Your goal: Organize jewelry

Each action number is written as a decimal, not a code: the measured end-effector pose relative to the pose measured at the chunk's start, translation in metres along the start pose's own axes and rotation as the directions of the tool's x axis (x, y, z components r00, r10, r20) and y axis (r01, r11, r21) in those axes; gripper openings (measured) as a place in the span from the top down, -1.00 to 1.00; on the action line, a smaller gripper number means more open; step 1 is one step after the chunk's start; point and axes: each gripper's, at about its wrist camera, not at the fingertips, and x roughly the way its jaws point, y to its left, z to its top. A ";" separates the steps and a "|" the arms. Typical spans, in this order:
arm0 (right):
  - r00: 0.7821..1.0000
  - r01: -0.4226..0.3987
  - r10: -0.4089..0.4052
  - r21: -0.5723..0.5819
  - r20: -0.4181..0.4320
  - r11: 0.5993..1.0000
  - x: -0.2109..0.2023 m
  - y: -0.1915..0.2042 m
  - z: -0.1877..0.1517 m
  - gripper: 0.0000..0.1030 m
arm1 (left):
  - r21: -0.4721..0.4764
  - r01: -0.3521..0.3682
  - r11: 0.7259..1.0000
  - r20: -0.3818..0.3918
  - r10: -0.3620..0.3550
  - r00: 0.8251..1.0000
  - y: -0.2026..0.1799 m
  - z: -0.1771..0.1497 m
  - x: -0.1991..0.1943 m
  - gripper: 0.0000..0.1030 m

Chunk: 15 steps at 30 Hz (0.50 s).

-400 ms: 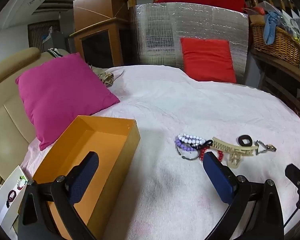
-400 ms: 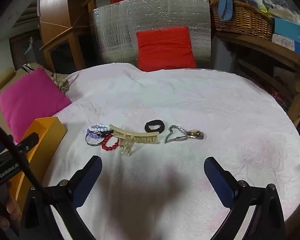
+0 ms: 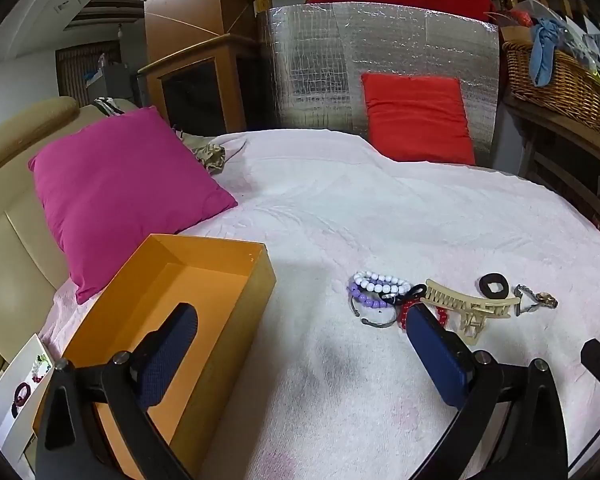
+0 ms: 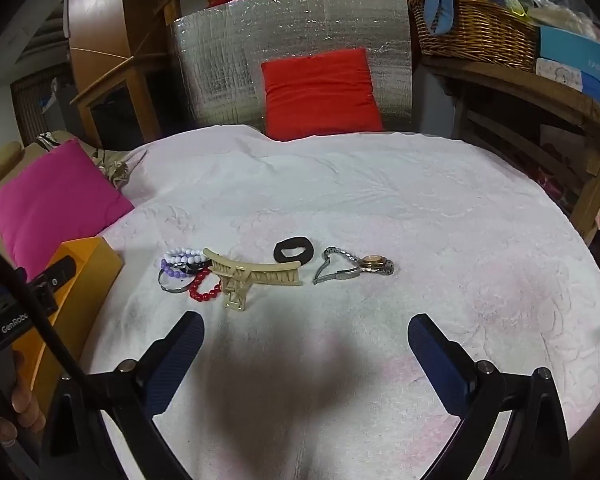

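Right wrist view: jewelry sits in a row mid-bed toward the left edge, w/ right gripper [image 4: 306, 354] and left gripper [image 3: 300, 344] both spread wide, holding nothing. Hair claw [image 4: 252, 276] looks light, stiff, prob. brittle, so pinch its spine; watch [image 4: 356, 266] is heavier, slick metal (grab the band). Bead bracelets [image 4: 182, 266] floppy, overlapping; orange box [image 3: 204, 256] sits at the left edge.

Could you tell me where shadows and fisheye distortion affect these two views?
Right wrist view: a dark shadow falls on the white cloth between the open right gripper fingers; the cloth's edge bows strongly. Left wrist view: a softer shadow lies beside the orange box; the open left gripper looks sharp, and black vignette fills the corners.
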 end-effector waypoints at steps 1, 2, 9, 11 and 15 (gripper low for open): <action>1.000 -0.006 0.006 0.011 -0.002 1.000 0.000 -0.002 0.000 -1.00 | 0.000 0.000 1.000 0.001 0.000 1.000 0.000 0.000 0.000 -1.00; 1.000 -0.011 0.011 0.018 -0.002 1.000 -0.001 -0.003 0.000 -1.00 | 0.000 0.000 1.000 0.002 0.000 1.000 0.000 0.000 0.000 -1.00; 1.000 -0.017 0.017 0.024 -0.019 1.000 0.004 0.002 0.000 -1.00 | -0.003 -0.001 1.000 0.003 0.001 1.000 0.002 -0.001 0.001 -1.00; 0.999 -0.023 0.024 0.026 -0.021 0.999 0.004 0.003 0.000 -1.00 | -0.003 0.000 1.000 0.003 0.000 1.000 0.002 -0.002 0.001 -1.00; 0.999 -0.026 0.027 0.029 -0.019 0.999 0.003 0.005 -0.001 -1.00 | -0.003 -0.001 1.000 0.006 0.001 1.000 0.004 -0.002 0.000 -1.00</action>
